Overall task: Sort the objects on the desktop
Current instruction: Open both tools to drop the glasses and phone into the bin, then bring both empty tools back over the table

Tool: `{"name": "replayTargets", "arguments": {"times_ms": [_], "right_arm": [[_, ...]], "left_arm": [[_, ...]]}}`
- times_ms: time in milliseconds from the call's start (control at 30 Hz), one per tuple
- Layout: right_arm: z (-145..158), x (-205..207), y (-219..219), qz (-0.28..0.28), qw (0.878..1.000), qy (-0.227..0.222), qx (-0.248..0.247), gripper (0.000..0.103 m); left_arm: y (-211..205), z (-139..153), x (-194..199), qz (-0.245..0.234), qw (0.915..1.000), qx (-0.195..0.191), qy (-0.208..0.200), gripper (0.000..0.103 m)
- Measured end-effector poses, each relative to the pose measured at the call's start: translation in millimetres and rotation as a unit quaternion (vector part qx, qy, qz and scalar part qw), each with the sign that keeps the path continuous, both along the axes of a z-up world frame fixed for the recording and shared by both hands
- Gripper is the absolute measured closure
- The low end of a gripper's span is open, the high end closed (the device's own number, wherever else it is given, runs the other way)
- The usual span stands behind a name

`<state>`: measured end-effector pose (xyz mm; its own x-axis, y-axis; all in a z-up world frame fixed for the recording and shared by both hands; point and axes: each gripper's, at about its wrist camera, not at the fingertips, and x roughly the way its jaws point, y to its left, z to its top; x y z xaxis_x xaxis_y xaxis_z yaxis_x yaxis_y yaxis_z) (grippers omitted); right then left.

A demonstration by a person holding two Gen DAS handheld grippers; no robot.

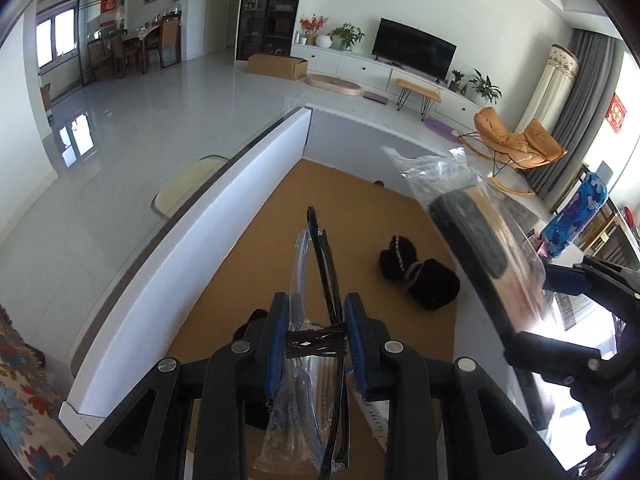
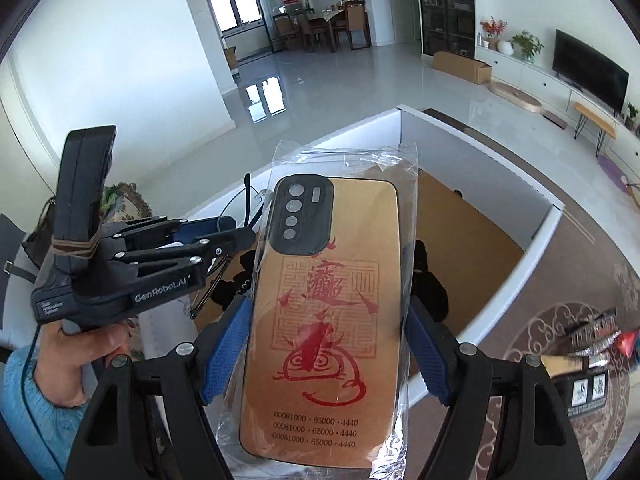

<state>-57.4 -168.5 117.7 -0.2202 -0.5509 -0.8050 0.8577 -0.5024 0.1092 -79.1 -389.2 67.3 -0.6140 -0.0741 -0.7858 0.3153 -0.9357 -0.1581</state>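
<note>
Living-room floor, white tile, is only backdrop; the work happens over a white-walled cardboard box [image 1: 192, 256] with a brown bottom, which I read as the sorting bin.

Near, left wrist view: left gripper [image 1: 316, 340] is clamped narrow on a pair of glasses in a clear sleeve [image 1: 316, 264]. The blue pads [image 1: 279, 332] pinch the folded temples near the hinge, so the frame sticks out toward 12 o'clock over the box. Gripping at the stiff hinge end probably keeps the thin frame from twisting.

Near, right wrist view: right gripper [image 2: 326, 344] stands wide because it spans a gold phone case in a plastic bag [image 2: 326, 312] edge to edge. Pads bear on the long sides, printed back toward the camera, camera cutout at 12. A side grip avoids sliding on the slick film. Left gripper shows at 9 o'clock here, with the person's hand [image 2: 76, 356] on its handle.

Mid: both loads hang above the box opening, neither touching the walls. On the box bottom lies a dark fuzzy hair bow [image 1: 418, 276], at 1 o'clock from the left jaws, apparently sorted already.

Judgement: both items are carried for dropping in; nothing released yet. Risk: the bag snags a pad on release.

Far: TV [image 1: 414, 48] on a white cabinet, orange rocking chair [image 1: 516, 140] at 2 o'clock.
</note>
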Motion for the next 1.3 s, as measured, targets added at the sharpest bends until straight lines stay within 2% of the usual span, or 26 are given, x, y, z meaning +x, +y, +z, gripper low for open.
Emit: {"name": "replayTargets", "arguments": {"times_ms": [100,133,167,200,233,267,400,433,500,567,667,767,867,933,1000,1033,1100,1167,1233,1300], "right_arm": [[-30.2,-5.2,-24.7,0.005,1.0,-0.001,0.02,0.026],[-38.6,-5.4,-30.5,0.008,1.0,-0.006,0.024,0.026],[-45.7,-5.5,-34.1,0.01,1.0,-0.011,0.025,0.026],[-51.6,-5.8,-35.7,0.008,1.0,-0.017,0.022,0.024],[-55.4,-6.9,-33.3,0.004,1.0,-0.021,0.019,0.021],[-56.5,-7.1,-30.5,-0.003,1.0,-0.019,0.013,0.013],[-42.7,-10.2,6.2,-0.026,0.999,-0.013,-0.04,0.011],[-34.5,-12.1,23.3,-0.035,0.998,-0.005,-0.059,0.011],[-24.3,-7.4,65.0,-0.055,0.995,0.011,-0.087,0.003],[-26.4,-3.1,115.1,-0.086,0.991,0.03,-0.1,0.0],[-51.9,-1.2,198.6,-0.147,0.985,0.053,-0.078,0.0],[-90.8,-7.3,285.1,-0.217,0.973,0.075,-0.021,0.0],[-124.6,-16.0,358.0,-0.27,0.959,0.077,0.039,0.0],[-141.3,-19.3,396.4,-0.302,0.949,0.068,0.054,0.0],[-153.4,-22.1,422.6,-0.325,0.942,0.06,0.066,0.0],[-153.8,-24.7,431.7,-0.331,0.941,0.044,0.05,0.0],[-150.3,-25.9,444.7,-0.348,0.936,0.042,0.037,0.0],[-153.9,-29.4,448.8,-0.355,0.933,0.029,0.046,0.0],[-151.1,-26.5,452.8,-0.364,0.93,0.03,0.035,0.0],[-151.3,-25.7,451.3,-0.377,0.924,0.035,0.051,0.0]], "left_arm": [[-12.1,-18.5,-0.3,0.018,0.9994,0.015,-0.024,0.074],[-15.0,-23.6,0.0,0.025,0.999,0.018,-0.031,0.068],[-17.4,-28.6,0.7,0.031,0.9986,0.019,-0.039,0.059],[-18.8,-33.1,2.1,0.037,0.9981,0.02,-0.044,0.03],[-19.3,-35.9,4.3,0.041,0.9979,0.021,-0.045,0.018],[-19.0,-36.9,6.9,0.043,0.998,0.02,-0.04,0.01],[-9.9,-31.4,17.3,0.05,0.9983,0.015,-0.026,0.01],[-5.8,-27.0,20.7,0.051,0.9985,0.013,-0.019,0.01],[5.2,-15.4,29.6,0.047,0.9989,0.006,0.002,0.01],[24.2,-0.1,37.4,0.036,0.9991,-0.005,0.024,0.01],[60.2,22.2,47.4,0.002,0.9982,-0.026,0.054,0.01],[112.9,42.5,51.2,-0.052,0.9947,-0.045,0.077,0.01],[173.3,58.9,51.3,-0.115,0.9871,-0.052,0.098,0.009],[214.8,59.7,49.2,-0.161,0.9806,-0.044,0.102,0.003],[254.8,49.3,42.5,-0.202,0.9745,-0.031,0.093,0.0],[273.2,40.2,37.8,-0.219,0.9719,-0.026,0.084,0.0],[304.8,13.8,24.5,-0.24,0.9686,-0.026,0.06,0.0],[326.5,-17.9,9.4,-0.248,0.9678,-0.028,0.035,0.0],[336.9,-46.8,-4.6,-0.243,0.9697,-0.026,0.015,0.0],[341.7,-73.7,-17.6,-0.234,0.972,-0.026,-0.001,0.0]]}}
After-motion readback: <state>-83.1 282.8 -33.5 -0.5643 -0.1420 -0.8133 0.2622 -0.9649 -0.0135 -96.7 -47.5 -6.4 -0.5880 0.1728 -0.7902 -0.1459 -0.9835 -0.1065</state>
